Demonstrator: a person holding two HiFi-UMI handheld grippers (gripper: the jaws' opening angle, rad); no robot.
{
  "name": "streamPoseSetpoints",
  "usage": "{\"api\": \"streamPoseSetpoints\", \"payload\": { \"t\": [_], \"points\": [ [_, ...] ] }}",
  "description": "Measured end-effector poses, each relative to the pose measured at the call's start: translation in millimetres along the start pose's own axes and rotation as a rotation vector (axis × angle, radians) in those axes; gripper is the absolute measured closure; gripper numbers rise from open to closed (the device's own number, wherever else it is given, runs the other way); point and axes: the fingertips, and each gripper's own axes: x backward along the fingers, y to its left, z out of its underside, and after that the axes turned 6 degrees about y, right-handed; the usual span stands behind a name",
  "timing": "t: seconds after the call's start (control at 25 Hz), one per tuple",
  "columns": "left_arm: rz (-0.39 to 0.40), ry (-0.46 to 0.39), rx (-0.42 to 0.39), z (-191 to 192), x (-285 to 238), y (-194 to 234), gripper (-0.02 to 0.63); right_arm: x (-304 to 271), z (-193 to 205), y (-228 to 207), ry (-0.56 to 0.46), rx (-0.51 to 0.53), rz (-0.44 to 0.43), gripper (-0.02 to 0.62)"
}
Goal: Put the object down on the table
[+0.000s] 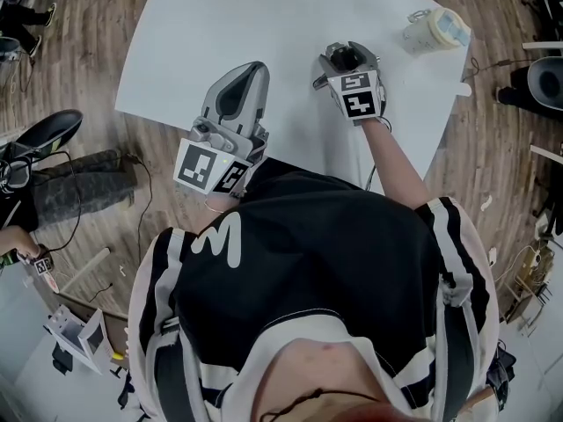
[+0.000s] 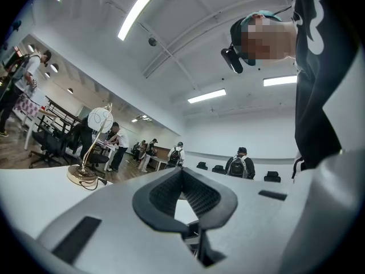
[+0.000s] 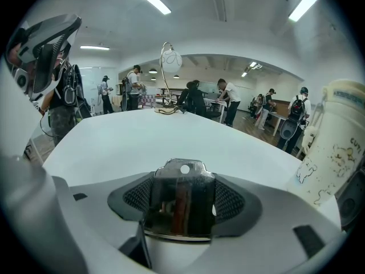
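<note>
My right gripper [image 3: 183,178] is shut on a shiny flat metal piece [image 3: 181,204] with a small hole near its top edge. It stands upright between the dark pads, low over the white table [image 3: 171,136]. In the head view the right gripper [image 1: 346,57] is over the table's near right part, and the metal piece is hidden there. My left gripper [image 1: 236,90] hovers at the table's [image 1: 264,16] near edge. In its own view the left gripper [image 2: 182,178] tilts up toward the ceiling, with its jaws together and nothing between them.
A white paper cup with a lid [image 1: 435,29] stands at the table's right edge, close to the right gripper's side [image 3: 336,147]. A gold desk lamp [image 3: 168,79] sits at the table's far end. People and desks fill the room behind.
</note>
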Motion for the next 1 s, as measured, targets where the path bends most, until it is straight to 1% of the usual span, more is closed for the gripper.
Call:
{"api": "streamPoseSetpoints", "payload": {
  "t": [0.32, 0.48, 0.56, 0.72, 0.88, 1.0],
  "points": [
    [0.018, 0.005, -0.010, 0, -3, -2, 0.601, -1, 0, 0, -0.026, 0.009, -0.006, 0.298],
    [0.025, 0.018, -0.008, 4, -6, -1, 0.601, 7, -4, -1, -0.072, -0.010, -0.013, 0.297],
    [0.033, 0.021, -0.009, 5, -9, -2, 0.601, 12, -4, -2, -0.095, -0.040, -0.018, 0.296],
    [0.057, 0.025, -0.012, 9, -19, -5, 0.601, 29, -18, -9, -0.178, -0.078, -0.006, 0.298],
    [0.085, 0.032, -0.015, 12, -29, -9, 0.601, 52, -42, -10, -0.268, -0.130, -0.058, 0.298],
    [0.107, 0.035, -0.018, 13, -36, -12, 0.601, 79, -63, -15, -0.362, -0.158, -0.053, 0.298]
  ]
}}
